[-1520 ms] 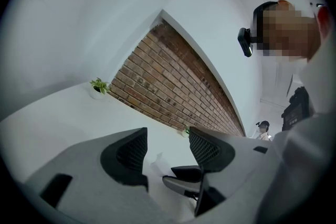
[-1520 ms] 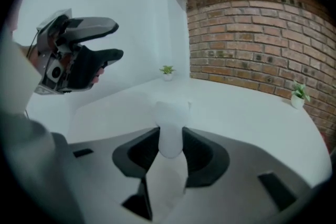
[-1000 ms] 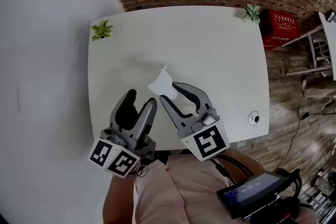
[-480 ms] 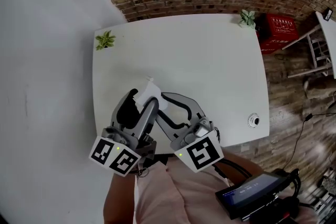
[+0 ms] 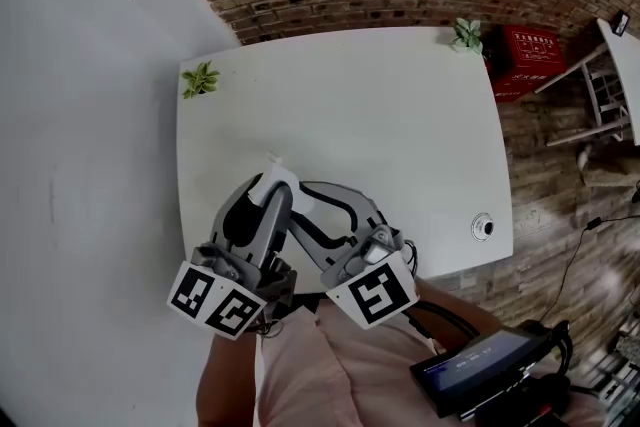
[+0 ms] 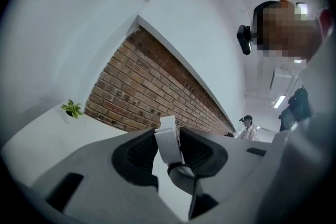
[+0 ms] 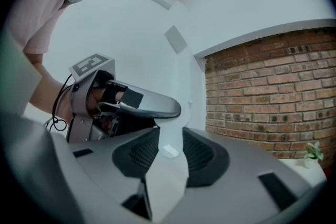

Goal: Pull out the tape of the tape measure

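Both grippers meet above the white table's point(image 5: 400, 115) near left part. My right gripper point(image 5: 292, 203) is shut on the white tape measure point(image 5: 270, 178), whose case fills the gap between its pads point(image 7: 202, 157) in the right gripper view. My left gripper point(image 5: 266, 197) comes in from the left, and its jaws are closing on the tape measure's narrow white end piece point(image 6: 168, 140), which both pads touch. In the right gripper view the left gripper's finger point(image 7: 152, 106) lies across the top of the white case point(image 7: 169, 136). Most of the tape measure is hidden by the fingers in the head view.
A small green plant point(image 5: 200, 78) stands at the table's far left corner and another point(image 5: 464, 33) at the far right corner. A round metal fitting point(image 5: 484, 227) sits near the right front edge. A red crate point(image 5: 530, 50) stands beyond the table, against the brick wall.
The right gripper carried the tape measure left and nearer to me. The left gripper's jaws have come together around its white end piece.
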